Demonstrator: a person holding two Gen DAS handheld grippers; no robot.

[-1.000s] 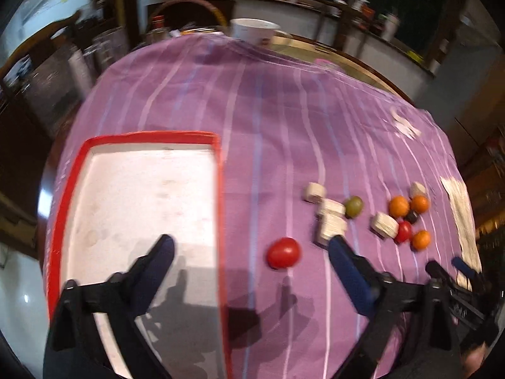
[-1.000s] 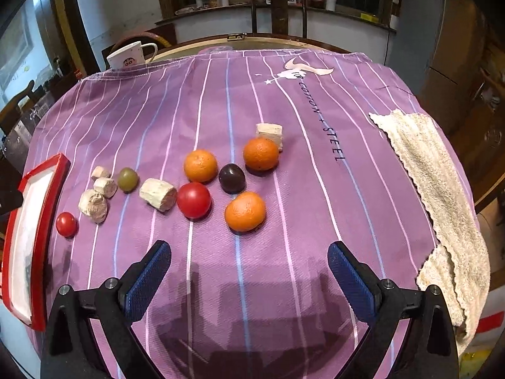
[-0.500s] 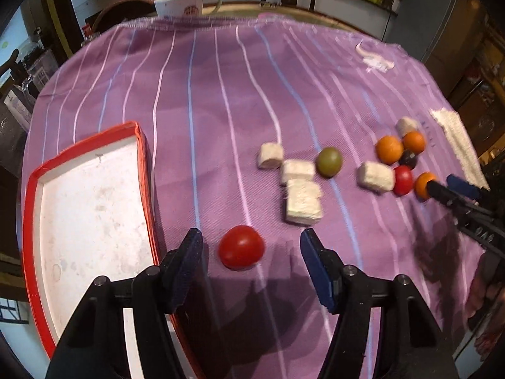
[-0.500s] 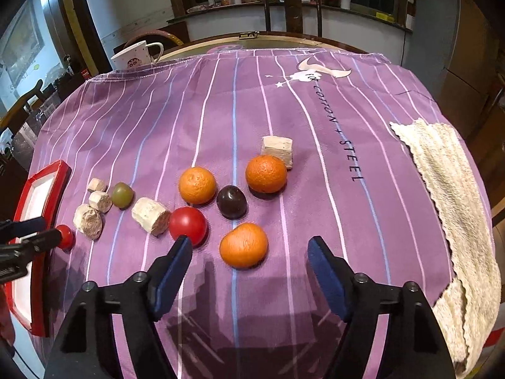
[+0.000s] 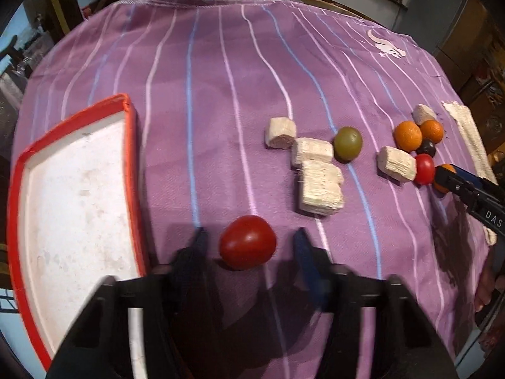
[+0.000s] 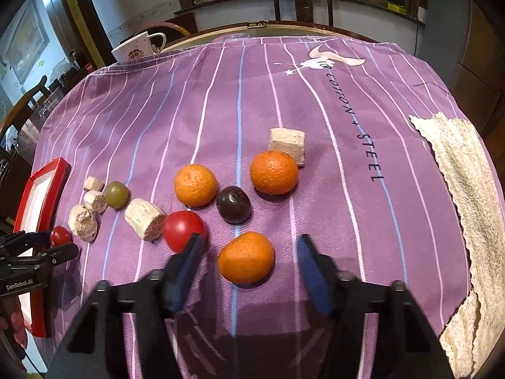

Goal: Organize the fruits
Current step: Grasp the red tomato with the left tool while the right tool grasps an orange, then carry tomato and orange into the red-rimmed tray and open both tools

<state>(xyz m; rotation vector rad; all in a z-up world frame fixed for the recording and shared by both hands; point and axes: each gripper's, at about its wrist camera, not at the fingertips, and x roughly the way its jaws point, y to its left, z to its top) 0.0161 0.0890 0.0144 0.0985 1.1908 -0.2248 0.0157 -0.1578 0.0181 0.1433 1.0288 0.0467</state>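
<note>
A small red tomato (image 5: 247, 241) lies on the purple striped cloth between the fingers of my left gripper (image 5: 249, 239). The jaws are closing, with a gap still showing on each side of it. Just left of it lies the red-rimmed white tray (image 5: 131, 164). In the right wrist view my right gripper (image 6: 251, 243) straddles the nearest orange (image 6: 246, 257). Its jaws are closing too, and the pads stand clear of the peel. Behind it lie a red tomato (image 6: 181, 229), a dark plum (image 6: 234, 205), two more oranges (image 6: 195, 184) and a green fruit (image 6: 116, 194).
Several beige porous chunks (image 5: 320, 186) lie among the fruit. A cream towel (image 6: 464, 189) runs down the cloth's right side. A white mug (image 6: 139, 51) stands at the far edge. Chairs and a counter stand beyond the round table.
Both grippers have come down toward the cloth and their jaws have narrowed, the left around the small tomato, the right around the nearest orange.
</note>
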